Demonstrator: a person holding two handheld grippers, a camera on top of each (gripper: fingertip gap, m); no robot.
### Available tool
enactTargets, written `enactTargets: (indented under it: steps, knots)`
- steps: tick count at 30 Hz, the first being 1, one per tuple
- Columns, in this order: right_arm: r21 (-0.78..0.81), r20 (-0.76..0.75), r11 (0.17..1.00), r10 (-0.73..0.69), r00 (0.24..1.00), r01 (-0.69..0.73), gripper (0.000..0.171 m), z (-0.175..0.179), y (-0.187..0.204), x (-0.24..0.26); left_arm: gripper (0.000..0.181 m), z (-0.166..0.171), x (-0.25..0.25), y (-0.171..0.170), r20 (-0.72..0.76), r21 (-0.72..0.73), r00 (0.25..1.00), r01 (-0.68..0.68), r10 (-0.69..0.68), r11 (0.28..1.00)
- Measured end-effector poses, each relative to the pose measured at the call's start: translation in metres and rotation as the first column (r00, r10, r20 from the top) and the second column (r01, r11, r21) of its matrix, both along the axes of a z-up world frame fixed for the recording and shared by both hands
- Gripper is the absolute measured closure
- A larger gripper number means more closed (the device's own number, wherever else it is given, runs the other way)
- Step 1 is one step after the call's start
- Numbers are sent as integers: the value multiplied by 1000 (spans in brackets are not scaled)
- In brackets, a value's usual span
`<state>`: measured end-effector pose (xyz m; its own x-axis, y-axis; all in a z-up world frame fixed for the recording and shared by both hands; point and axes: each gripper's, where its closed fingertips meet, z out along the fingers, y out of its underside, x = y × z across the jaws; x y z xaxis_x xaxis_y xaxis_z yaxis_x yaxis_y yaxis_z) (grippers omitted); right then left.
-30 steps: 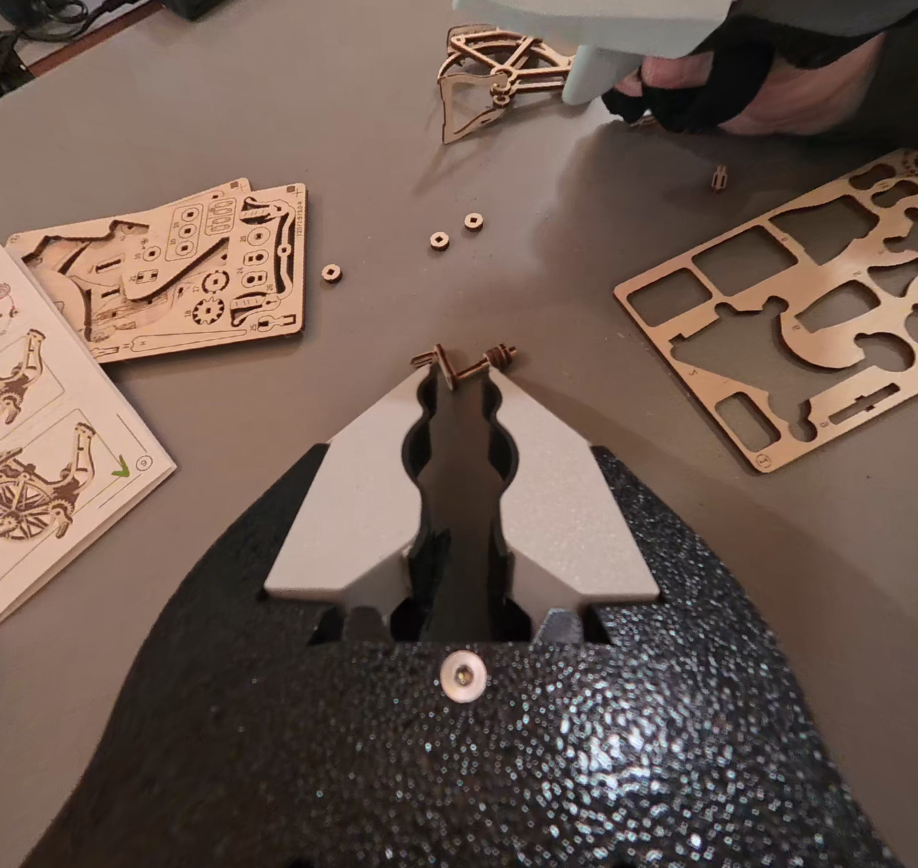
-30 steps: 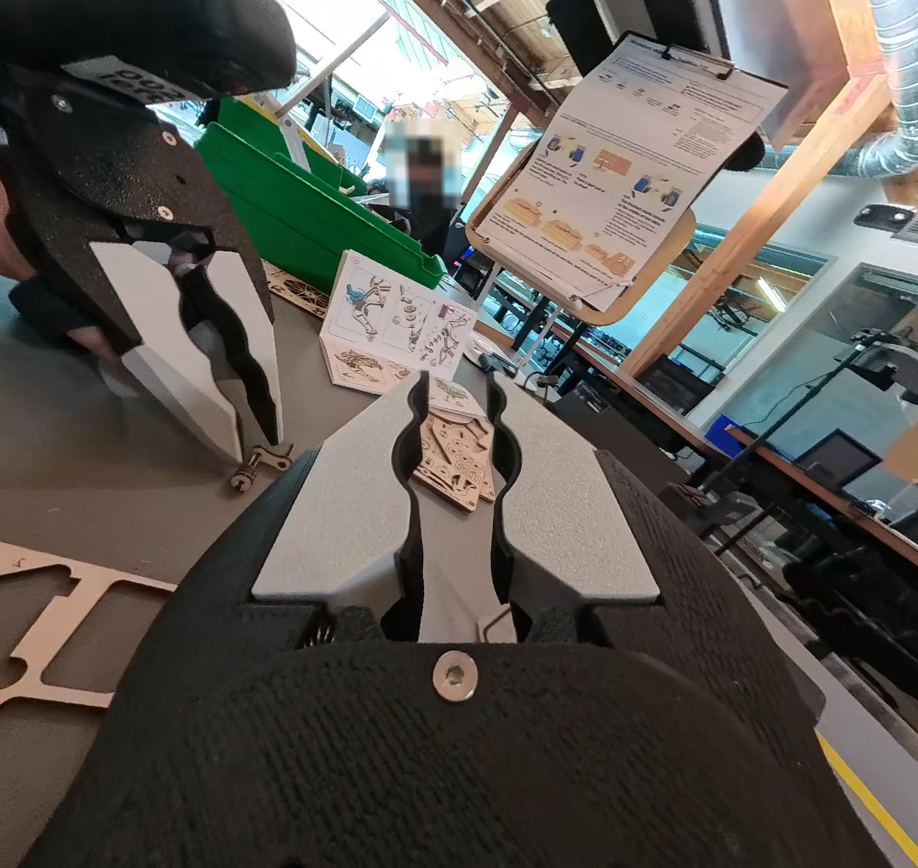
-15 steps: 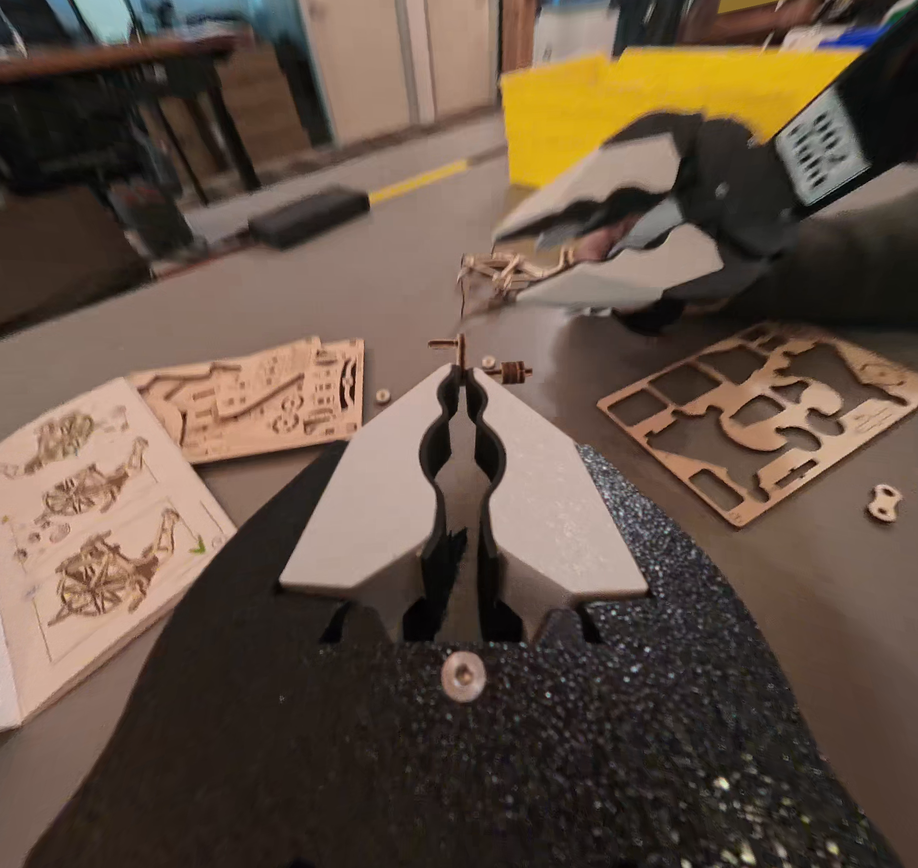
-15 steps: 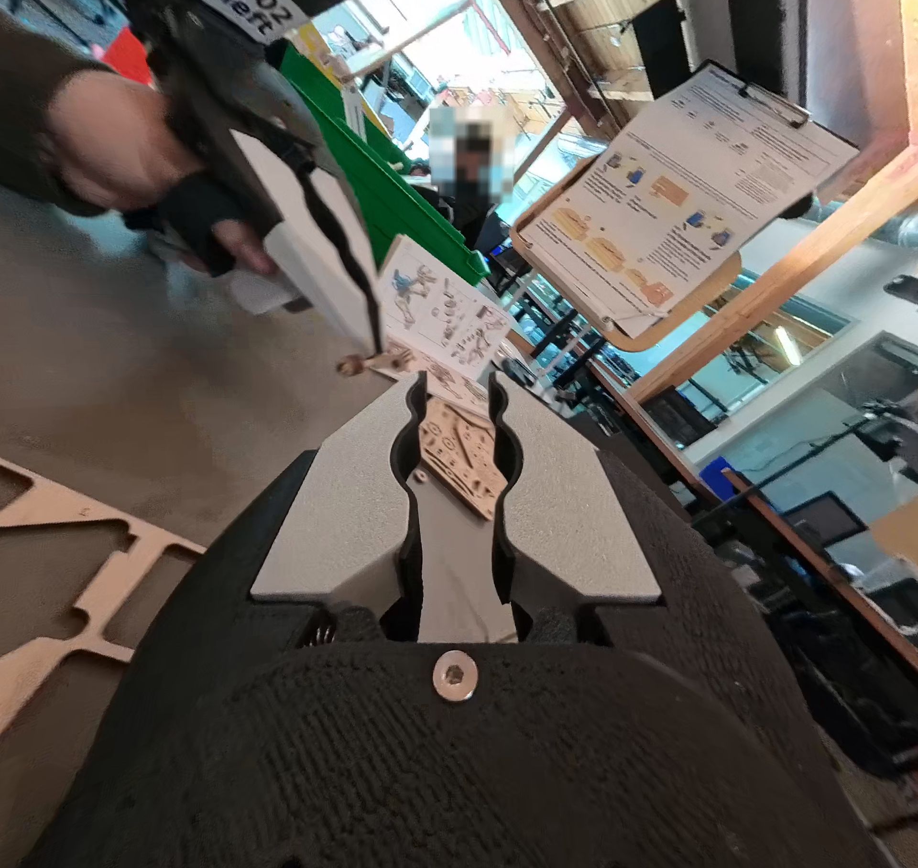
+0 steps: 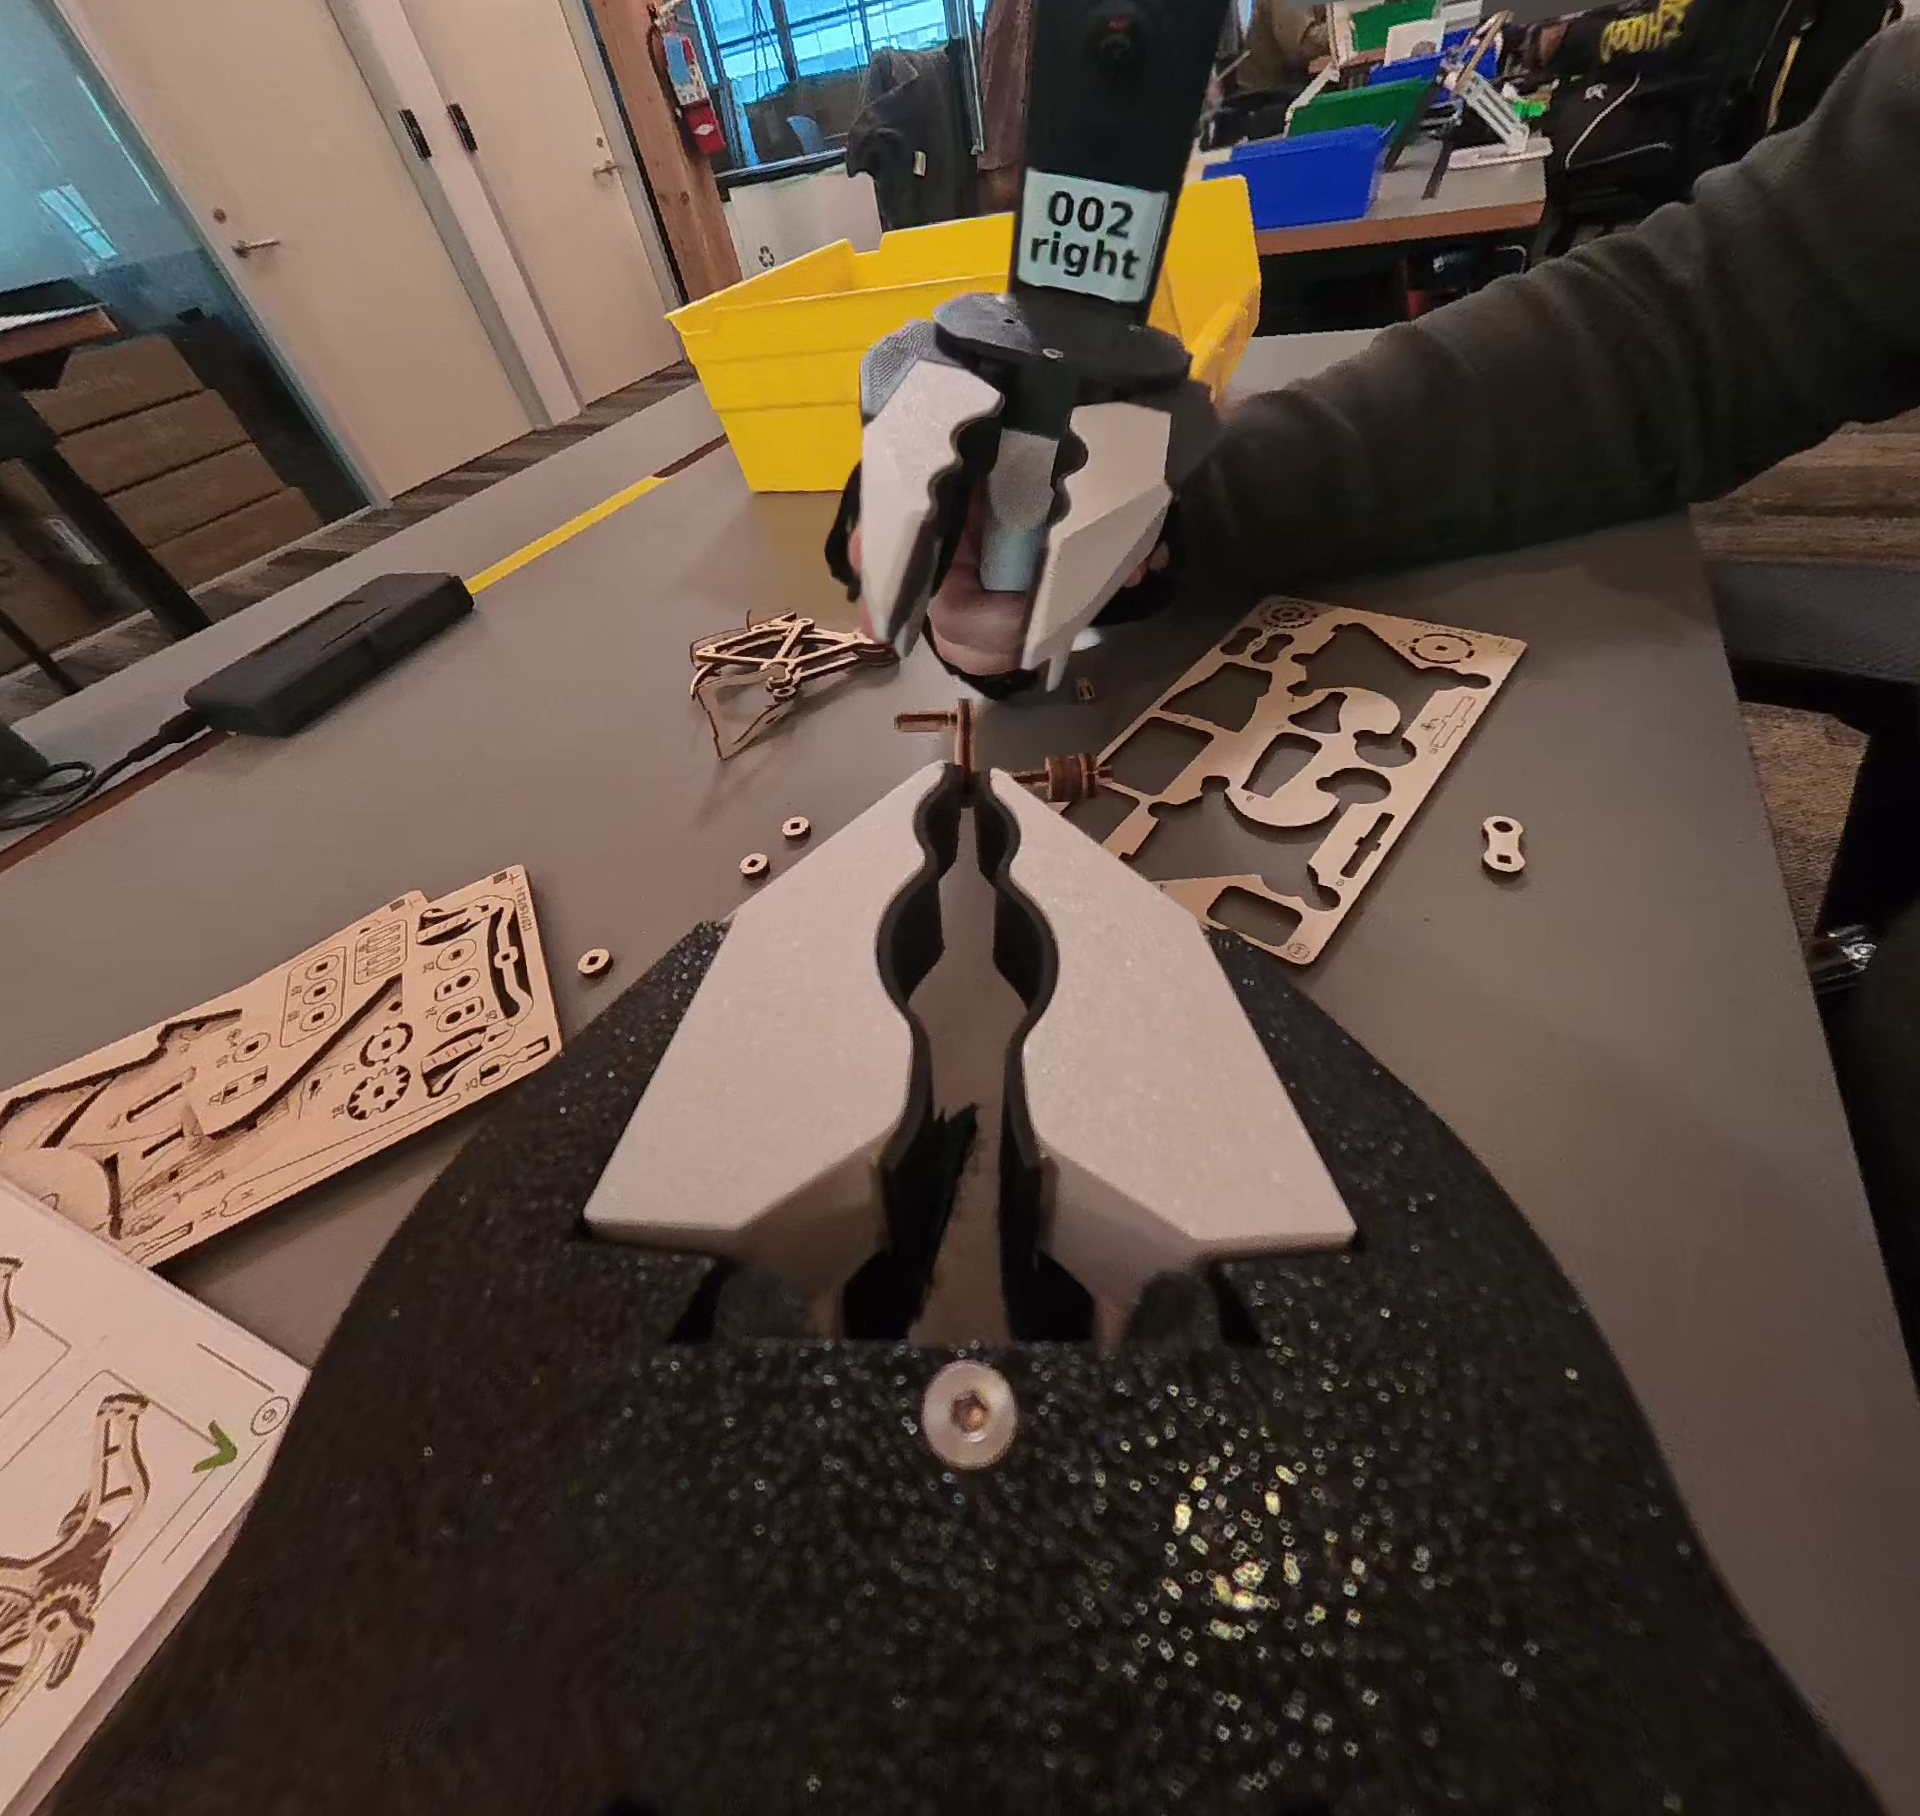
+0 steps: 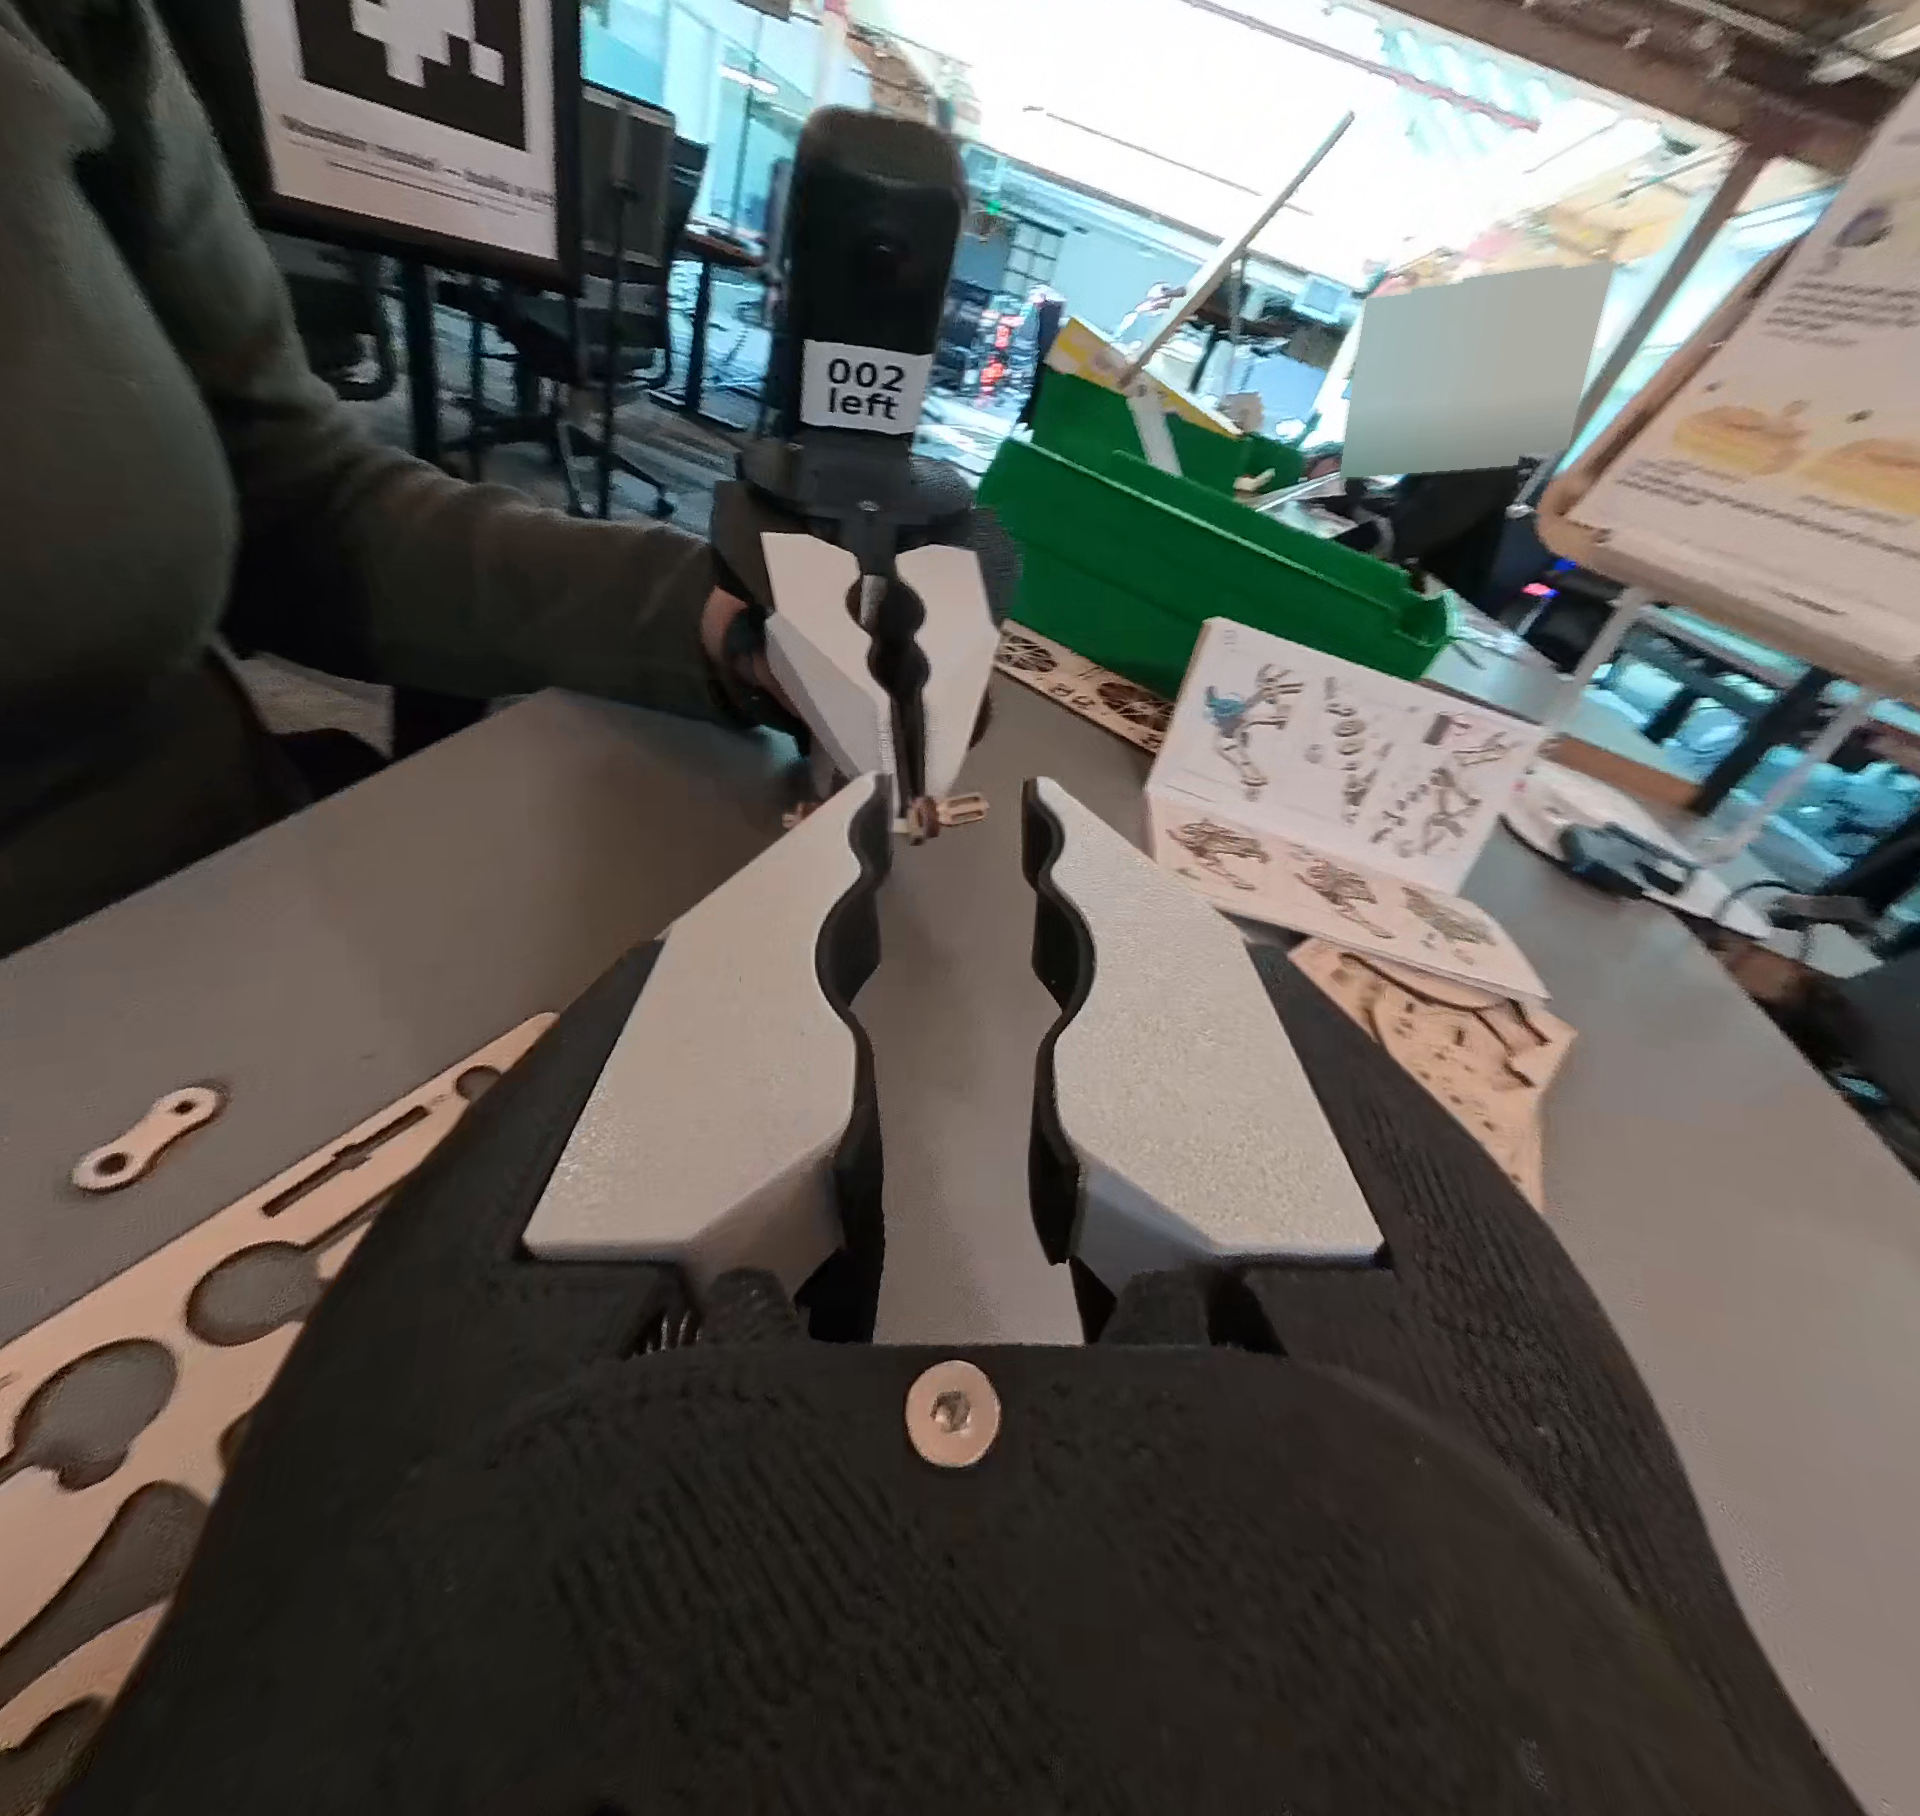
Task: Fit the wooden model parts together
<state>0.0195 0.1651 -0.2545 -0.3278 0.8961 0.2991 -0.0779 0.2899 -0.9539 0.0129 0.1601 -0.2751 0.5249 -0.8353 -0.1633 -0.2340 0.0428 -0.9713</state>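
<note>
My left gripper (image 5: pixel 966 781) is shut on a small wooden axle piece (image 5: pixel 961 736) with a pin on one side and a spool (image 5: pixel 1065 779) on the other, held just above the grey table (image 5: pixel 1558 1091). My right gripper (image 5: pixel 977 649) is open and empty, facing it from the far side, tips a short way from the piece. In the right wrist view the left gripper (image 6: pixel 914 779) holds the piece (image 6: pixel 940 816) just beyond my right gripper's (image 6: pixel 956 795) open tips, near the left finger (image 6: pixel 748 987). A partly built wooden frame (image 5: pixel 774 670) lies behind.
A punched-out wooden sheet (image 5: pixel 1309 779) lies at right, with a loose link (image 5: pixel 1504 844) beside it. Part sheets (image 5: pixel 312 1039) and an instruction booklet (image 5: pixel 94 1454) lie at left, small washers (image 5: pixel 795 828) between. A yellow bin (image 5: pixel 810 364), a black power brick (image 5: pixel 332 649) and a green bin (image 6: pixel 1195 561) stand farther off. Both grippers' tips are close together, under 4 cm apart.
My left gripper has lifted the axle piece off the table and tilted up. My right gripper has swung round from above the frame to face the left one, tips near the piece.
</note>
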Motion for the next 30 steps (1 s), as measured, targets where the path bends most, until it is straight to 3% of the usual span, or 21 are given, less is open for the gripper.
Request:
enactTargets:
  steps: [6, 11, 16, 17, 22, 30]
  knots:
    - [37, 39, 999, -17, 999, 16, 161, -7, -2, -4, 181, -3, -7, 7, -49, 36, 996, -72, 74, 997]
    - [60, 61, 993, -104, 993, 100, 159, -11, 7, -10, 181, 2, -15, 16, -228, 326, 937, -184, 266, 927]
    - [-184, 158, 976, -86, 984, 114, 153, -9, 13, -15, 181, 4, -16, 19, -394, 586, 793, -173, 465, 791]
    - [-222, 174, 968, -81, 981, 119, 150, -9, 14, -17, 173, 4, -15, 20, -413, 617, 766, -162, 492, 770]
    - [-248, 217, 960, -76, 973, 130, 157, -13, 15, -18, 174, -3, -11, 22, -481, 664, 690, -117, 541, 739]
    - [-164, 257, 968, -143, 956, 189, 161, -22, 18, -23, 181, 3, -10, 21, -461, 693, 680, -126, 571, 710]
